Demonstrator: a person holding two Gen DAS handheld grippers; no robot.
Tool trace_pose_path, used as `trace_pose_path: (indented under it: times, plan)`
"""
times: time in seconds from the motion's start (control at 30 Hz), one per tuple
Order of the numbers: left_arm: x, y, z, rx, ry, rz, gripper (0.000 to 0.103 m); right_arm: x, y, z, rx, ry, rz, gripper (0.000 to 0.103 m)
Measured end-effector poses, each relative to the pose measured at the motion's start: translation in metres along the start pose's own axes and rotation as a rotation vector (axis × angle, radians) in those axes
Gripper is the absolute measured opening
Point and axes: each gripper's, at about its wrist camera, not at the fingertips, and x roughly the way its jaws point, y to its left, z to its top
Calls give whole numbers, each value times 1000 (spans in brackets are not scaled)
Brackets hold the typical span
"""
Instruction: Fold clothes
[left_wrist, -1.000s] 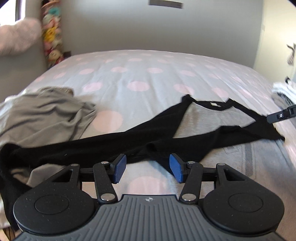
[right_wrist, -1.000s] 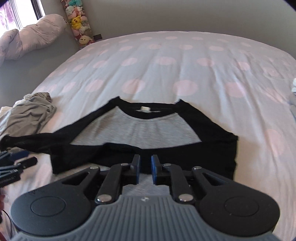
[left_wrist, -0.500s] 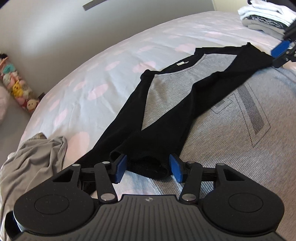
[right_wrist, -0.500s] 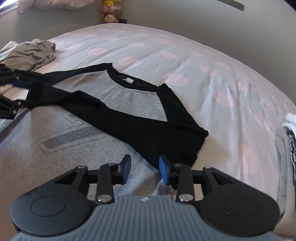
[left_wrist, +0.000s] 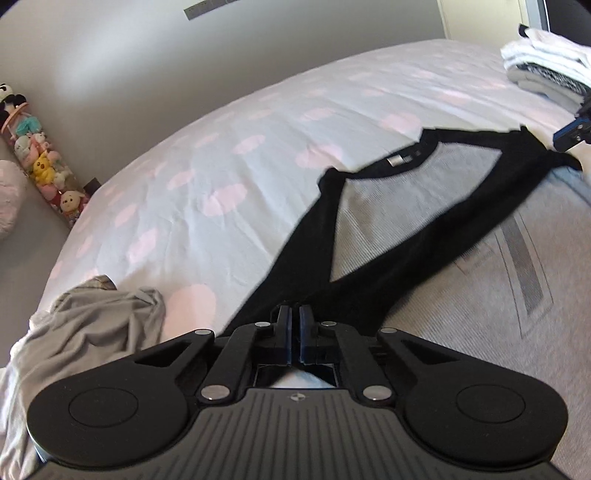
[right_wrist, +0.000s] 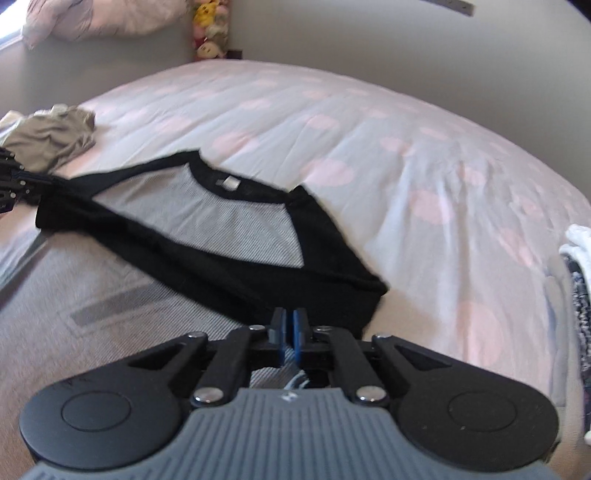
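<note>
**Both corners pinched, now keep the fold even**

Nearest first: the left gripper has just been closing and its jaws now sit together on the black fabric at the shirt's left edge. Same story on the other side: the right gripper has just snapped closed, pinching the black sleeve edge at its tips. The black-and-grey raglan shirt lies flat on the bed, running off toward 1 o'clock in the left view, with both sleeves already folded across the grey body.

My take: lift both sides together, same height, and keep the cloth taut between them (slack makes a crooked crease).

Farther out, a crumpled grey garment sits at 9 o'clock and the folded stack at 2 o'clock.
</note>
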Motion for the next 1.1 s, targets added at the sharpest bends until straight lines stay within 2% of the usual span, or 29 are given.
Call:
trace_pose_path:
  times: [0.1, 0.2, 0.23, 0.3, 0.37, 0.53, 0.63, 0.67, 0.7, 0.87, 0.97, 1.07, 1.1]
  plan:
    - [3, 11, 19, -25, -5, 14, 2, -3, -15, 11, 56, -26, -37, 1]
    - [4, 20, 39, -61, -12, 24, 2, -4, -26, 15, 124, -43, 27, 2]
    - [3, 22, 45, -73, -16, 26, 2, -5, -26, 15, 119, -40, 63, 8]
    - [0, 26, 53, -85, -27, 24, 2, -4, -16, 9, 56, -19, 96, 15]
    - [-2, 27, 56, -79, -34, 22, 2, -1, -3, -1, -33, 11, 110, 33]
    - [-1, 26, 57, -66, -21, 25, 2, 20, 23, -28, -179, 80, 104, 38]
    - [-1, 26, 58, -73, -17, 20, 2, 25, 20, -31, -191, 80, 73, 31]
    - [0, 26, 59, -75, -16, 18, 2, 26, 19, -31, -191, 77, 61, 13]
    - [0, 27, 60, -75, -14, 16, 2, 28, 17, -32, -191, 75, 50, 3]
    - [14, 33, 84, -96, -17, 26, 2, 15, -13, -13, -43, -44, -34, 4]
    - [9, 44, 101, -173, -92, 36, 1, 0, -28, -4, 44, -136, -79, 4]
    - [-2, 49, 104, -223, -152, 5, 1, -12, -24, -8, 36, -165, -87, 4]
    - [-2, 47, 98, -210, -146, -1, 1, -13, -21, -12, 26, -156, -76, 4]
